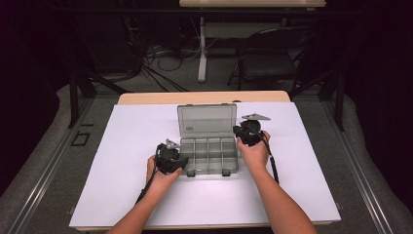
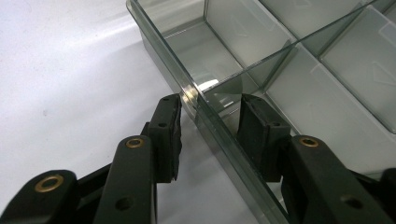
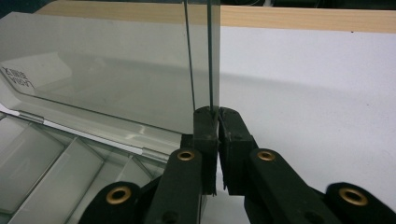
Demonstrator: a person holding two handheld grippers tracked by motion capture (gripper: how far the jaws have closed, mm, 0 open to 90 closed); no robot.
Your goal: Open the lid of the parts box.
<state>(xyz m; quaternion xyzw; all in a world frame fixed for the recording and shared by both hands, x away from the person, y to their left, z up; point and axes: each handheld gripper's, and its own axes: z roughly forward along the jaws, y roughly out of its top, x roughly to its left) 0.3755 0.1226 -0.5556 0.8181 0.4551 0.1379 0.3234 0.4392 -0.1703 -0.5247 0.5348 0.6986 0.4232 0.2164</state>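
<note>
Left forearm and hand: entering from the bottom edge of the high view, left of centre, wrapped round the left gripper at the lower left corner of the box.
Right forearm and hand: rising from the bottom right of the high view to the right gripper, right of centre, against the right side of the box.
Left gripper jaws: part-way open in the left gripper view, astride the near wall of the box; left pad outside the wall, near it at its upper tip; right pad inside the compartment, a gap visible between it and the wall; no clamping evident.
Right gripper jaws: nearly closed in the right gripper view, pinching the thin side edge of the raised lid between the pads.
Compartment box: clear grey plastic, centre of the high view, resting on the white board; dividers forming several compartments; two dark latches on the lower edge.
Lid: standing roughly upright along the upper edge of the box in the high view, hinged there; small printed label at its lower left.
White board: covering most of the table, wooden edge showing above it.
Background: dark floor, cables and a black chair in the upper part of the high view.
</note>
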